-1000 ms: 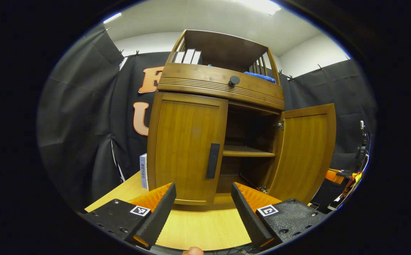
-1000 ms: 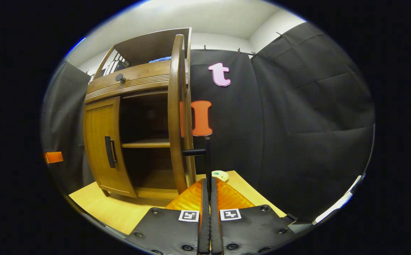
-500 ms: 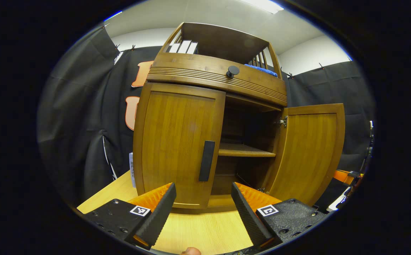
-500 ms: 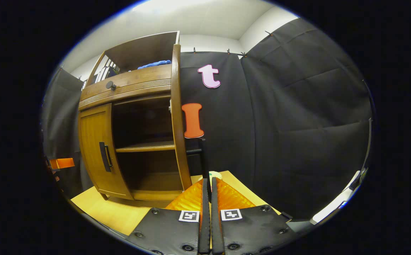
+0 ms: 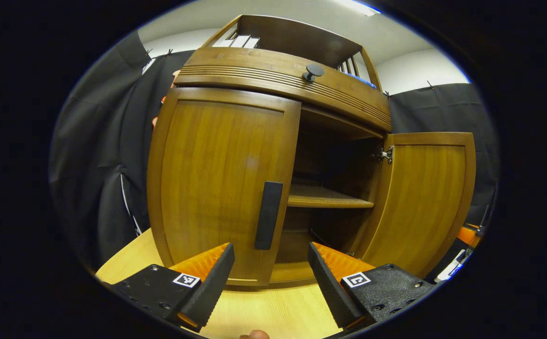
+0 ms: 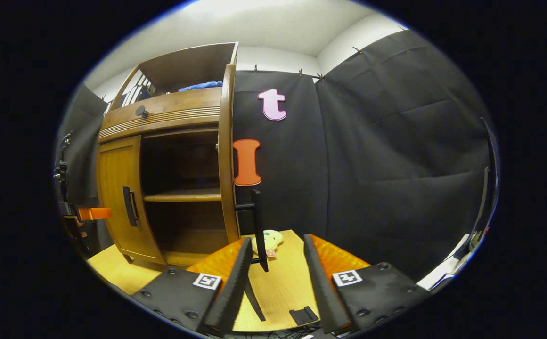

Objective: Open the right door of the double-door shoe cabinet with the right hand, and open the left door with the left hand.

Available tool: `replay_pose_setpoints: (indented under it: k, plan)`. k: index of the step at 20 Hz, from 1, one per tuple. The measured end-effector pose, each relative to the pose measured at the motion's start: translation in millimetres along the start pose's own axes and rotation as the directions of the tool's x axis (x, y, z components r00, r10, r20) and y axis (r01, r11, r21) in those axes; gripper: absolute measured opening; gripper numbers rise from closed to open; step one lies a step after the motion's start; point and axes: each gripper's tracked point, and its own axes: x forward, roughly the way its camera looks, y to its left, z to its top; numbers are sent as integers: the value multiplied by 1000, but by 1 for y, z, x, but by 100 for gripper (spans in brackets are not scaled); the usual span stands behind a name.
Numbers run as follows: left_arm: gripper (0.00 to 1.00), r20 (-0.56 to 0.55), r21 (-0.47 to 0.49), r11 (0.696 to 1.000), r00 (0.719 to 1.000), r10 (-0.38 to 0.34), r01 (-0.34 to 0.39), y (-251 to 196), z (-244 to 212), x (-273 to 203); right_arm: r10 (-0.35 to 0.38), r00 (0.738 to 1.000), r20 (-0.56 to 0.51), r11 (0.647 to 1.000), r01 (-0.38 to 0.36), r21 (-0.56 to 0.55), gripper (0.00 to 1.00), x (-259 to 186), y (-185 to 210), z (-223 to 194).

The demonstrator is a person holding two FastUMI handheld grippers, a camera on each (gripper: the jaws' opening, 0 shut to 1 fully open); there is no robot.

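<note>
The right door (image 5: 419, 202) stands wide open, the left door (image 5: 216, 183) is shut, both grippers (image 5: 268, 287) (image 6: 275, 278) are spread with nothing held, and the stiff wooden door should swing easily by its black handle (image 5: 268, 215).

You have a light wooden tabletop (image 6: 282, 282), with a small yellow-green plush toy (image 6: 267, 239) lying on it near the black cloth wall (image 6: 395, 155). A folded blue cloth (image 6: 201, 86) and pale upright books (image 5: 239, 41) sit high up.
</note>
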Motion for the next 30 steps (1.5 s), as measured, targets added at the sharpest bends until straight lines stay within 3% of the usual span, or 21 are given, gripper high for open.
replay_pose_setpoints:
  k: [3,4,7,8,16,21,25,26,28,30]
  plan:
    - [92,0,18,1000,1000,0,0,-1,1,23,-21,999,31,1000,21,-10,77,0,-10,8]
    - [92,3,23,1000,1000,2,-2,-1,4,30,-23,999,33,1000,23,-7,96,0,-12,8]
    - [92,4,37,999,1000,8,-8,-1,5,51,-28,999,42,1000,28,8,97,2,-13,10]
    - [95,4,43,999,1000,14,-14,0,5,57,-31,999,44,999,30,13,89,3,-14,10]
    - [89,30,72,995,997,71,-73,16,3,106,-38,998,46,999,37,24,89,13,-22,6]
    - [64,7,32,997,998,67,-68,19,-4,119,-53,997,49,998,51,42,89,16,-29,5]
    - [40,19,109,993,999,46,-47,8,-4,117,-50,998,40,998,49,42,89,18,-27,1]
    - [33,24,142,989,999,48,-51,8,-4,117,-46,998,36,998,45,41,100,19,-24,0]
    - [29,31,157,986,998,57,-61,9,-3,114,-44,999,31,998,43,36,100,18,-23,-2]
    - [25,27,91,994,998,55,-57,9,-2,114,-43,999,32,998,41,36,92,16,-21,0]
